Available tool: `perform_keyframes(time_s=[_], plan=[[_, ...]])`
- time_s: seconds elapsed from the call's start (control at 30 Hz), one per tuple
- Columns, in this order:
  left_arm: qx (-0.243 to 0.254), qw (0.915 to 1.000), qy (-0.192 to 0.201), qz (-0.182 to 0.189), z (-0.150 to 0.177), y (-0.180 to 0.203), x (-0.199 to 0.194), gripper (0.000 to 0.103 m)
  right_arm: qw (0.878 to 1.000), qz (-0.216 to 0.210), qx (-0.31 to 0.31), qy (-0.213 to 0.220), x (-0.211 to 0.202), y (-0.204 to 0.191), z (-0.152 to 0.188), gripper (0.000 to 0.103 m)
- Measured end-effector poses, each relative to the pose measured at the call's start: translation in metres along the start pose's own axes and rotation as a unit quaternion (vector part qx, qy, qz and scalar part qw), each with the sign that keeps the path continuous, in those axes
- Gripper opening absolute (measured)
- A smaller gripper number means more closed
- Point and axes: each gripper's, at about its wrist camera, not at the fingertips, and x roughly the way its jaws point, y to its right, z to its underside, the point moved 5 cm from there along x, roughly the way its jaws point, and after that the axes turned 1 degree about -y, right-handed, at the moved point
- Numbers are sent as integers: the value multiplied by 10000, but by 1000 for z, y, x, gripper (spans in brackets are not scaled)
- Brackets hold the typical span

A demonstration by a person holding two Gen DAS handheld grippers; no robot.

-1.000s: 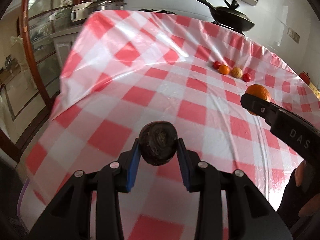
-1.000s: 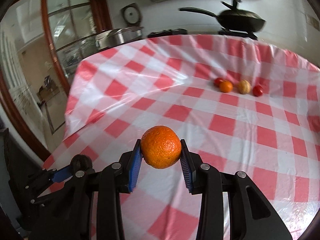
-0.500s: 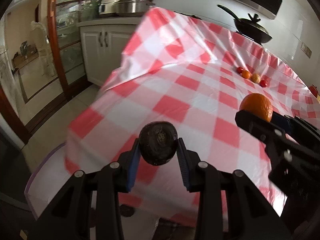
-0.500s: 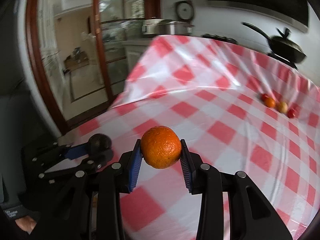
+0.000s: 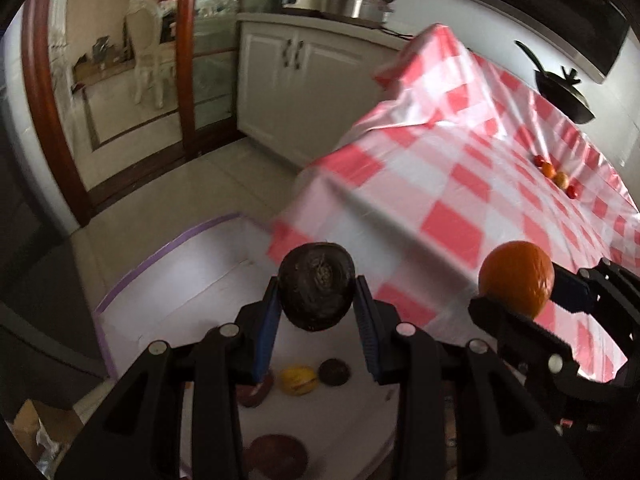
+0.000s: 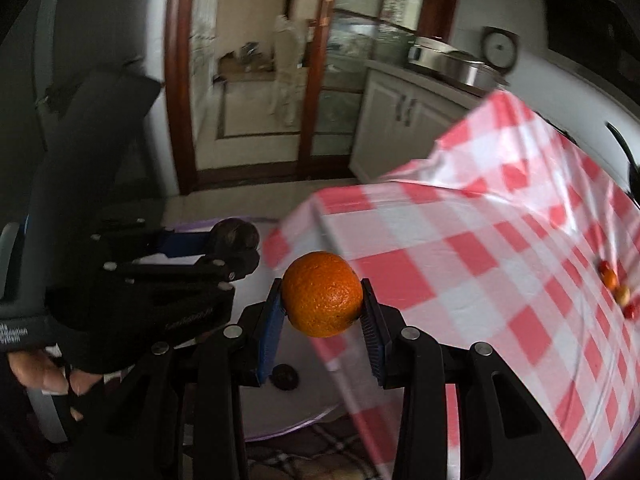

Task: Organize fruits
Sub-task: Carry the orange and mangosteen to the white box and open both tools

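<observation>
My left gripper (image 5: 316, 300) is shut on a dark brown wrinkled fruit (image 5: 317, 286) and holds it in the air above a white box with a purple rim (image 5: 168, 252) beside the table. Several fruits lie in the box, among them a yellow one (image 5: 298, 380) and a dark one (image 5: 334, 372). My right gripper (image 6: 322, 300) is shut on an orange (image 6: 322, 294), held past the table's corner; it also shows in the left wrist view (image 5: 516, 278). The left gripper with its dark fruit (image 6: 234, 236) appears at the left of the right wrist view.
The table wears a red-and-white checked cloth (image 5: 460, 184). A row of small red and orange fruits (image 5: 556, 176) lies far back on it. A black pan (image 5: 564, 92) stands behind. White cabinets (image 5: 304, 80) and a glass door (image 5: 120, 80) lie beyond the floor.
Both grippers have swung left off the table, each holding its fruit. The view now reaches the table's corner, the floor and the white box below.
</observation>
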Motion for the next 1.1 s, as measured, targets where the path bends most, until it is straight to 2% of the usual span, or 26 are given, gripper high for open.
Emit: perform_keyframes(time_s=[0.2,0.3,0.5,0.63,0.83,0.9,0.97,1.1], plan=[[-212,9988,-347,-281,30,-40,15,37,9982,-307,-317,-412,29,-33,17,37],[-402,9958,-683,-454,54,-65,32,37,9953,-425,-550,-668,46,-51,31,37],[-497,9898,-1194,-595,87,-84,64,36,9847,-591,-785,-1436,96,-71,70,37],[-448,9873,-1373,-659,98,-87,80,37,9782,-670,-706,-1835,120,-69,89,37],[-475,9825,-1650,-723,114,-93,98,37,9706,-769,-753,-2153,139,-68,98,37],[-481,9835,-1593,-706,112,-91,97,37,9673,-785,-834,-2263,144,-71,102,37],[-403,9825,-1597,-872,111,-94,98,37,9635,-790,-895,-2395,148,-72,107,37],[-512,9803,-1677,-911,110,-97,100,39,9615,-777,-857,-2492,149,-73,110,40]])
